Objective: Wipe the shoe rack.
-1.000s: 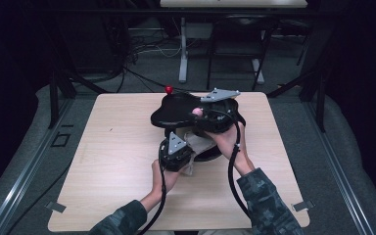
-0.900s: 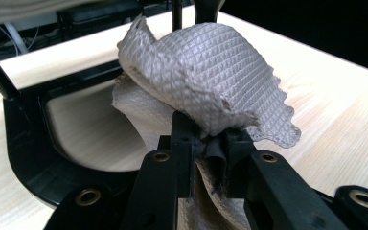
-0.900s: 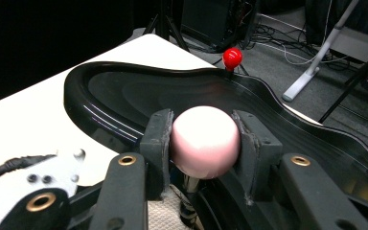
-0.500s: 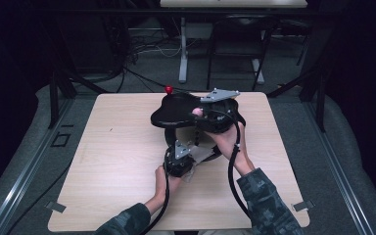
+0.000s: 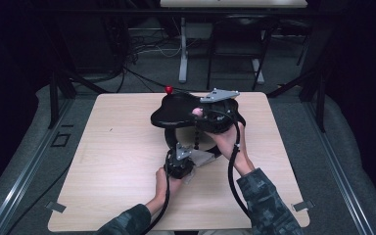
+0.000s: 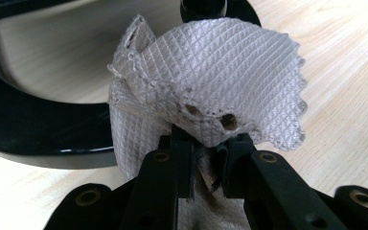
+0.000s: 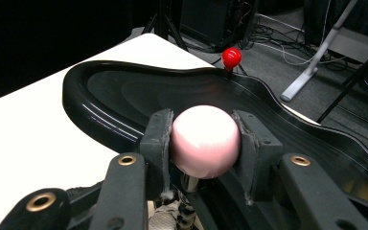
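Left gripper is pinching a white cloth tight near the desk's middle; right gripper is clamped on the pink knob of the black tray.

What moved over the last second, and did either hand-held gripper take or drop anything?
The left hand-held gripper, shut on the white cloth, drew back toward the person. The right hand-held gripper stayed clamped on the pink ball at the black tray. Nothing was taken or released.

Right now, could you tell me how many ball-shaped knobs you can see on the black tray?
2. The pink ball knob sits clamped between the right gripper's jaws at the black tray's near edge; the red ball knob stands at its far rim. Others could be hidden underneath.
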{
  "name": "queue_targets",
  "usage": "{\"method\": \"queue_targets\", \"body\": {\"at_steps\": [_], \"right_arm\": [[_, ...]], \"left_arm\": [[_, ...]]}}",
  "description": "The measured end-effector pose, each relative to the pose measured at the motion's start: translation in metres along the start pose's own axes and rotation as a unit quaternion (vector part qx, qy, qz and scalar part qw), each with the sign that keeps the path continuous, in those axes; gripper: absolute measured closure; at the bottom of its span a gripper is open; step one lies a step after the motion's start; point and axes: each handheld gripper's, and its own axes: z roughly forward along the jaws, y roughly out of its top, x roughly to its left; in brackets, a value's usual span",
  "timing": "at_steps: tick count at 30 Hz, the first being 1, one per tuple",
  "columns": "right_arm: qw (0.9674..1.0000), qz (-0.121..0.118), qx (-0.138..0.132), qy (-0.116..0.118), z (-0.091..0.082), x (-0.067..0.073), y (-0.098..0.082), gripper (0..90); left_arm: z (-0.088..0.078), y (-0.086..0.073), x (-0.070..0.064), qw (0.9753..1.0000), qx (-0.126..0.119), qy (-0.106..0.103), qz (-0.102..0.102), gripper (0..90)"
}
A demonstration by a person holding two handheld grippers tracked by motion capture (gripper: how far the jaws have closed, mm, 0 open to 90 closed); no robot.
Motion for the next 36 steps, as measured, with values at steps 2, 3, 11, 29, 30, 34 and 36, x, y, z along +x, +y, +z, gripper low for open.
{"method": "queue_targets", "body": {"at_steps": [2,3,11,29,30,34,36], "right_arm": [[1.0,-0.001,0.0,-0.001,0.0,0.0,0.0,60.1],[1.0,0.0,0.0,-0.001,0.0,0.0,0.0,60.1],[1.0,-0.002,0.0,-0.002,0.0,0.0,0.0,60.1],[1.0,-0.004,0.0,-0.005,0.0,0.001,0.0,60.1],[1.0,-0.004,0.0,-0.005,0.0,0.001,0.0,60.1],[1.0,-0.005,0.0,-0.006,0.0,0.001,0.0,60.1],[1.0,-0.005,0.0,-0.006,0.0,0.001,0.0,60.1]], "left_arm": [[-0.003,0.003,0.001,1.0,-0.006,-0.002,-0.004,79.3],[-0.006,0.005,0.002,1.0,-0.009,-0.002,0.0,79.3],[-0.027,0.029,0.002,0.9987,-0.05,-0.008,-0.001,79.0],[-0.06,0.059,-0.003,0.9949,-0.1,-0.005,0.005,79.0],[-0.061,0.06,-0.003,0.9947,-0.103,-0.005,0.005,79.0],[-0.065,0.066,-0.005,0.9935,-0.113,-0.003,0.01,78.9],[-0.067,0.069,-0.005,0.9934,-0.114,-0.003,0.012,78.9]]}}
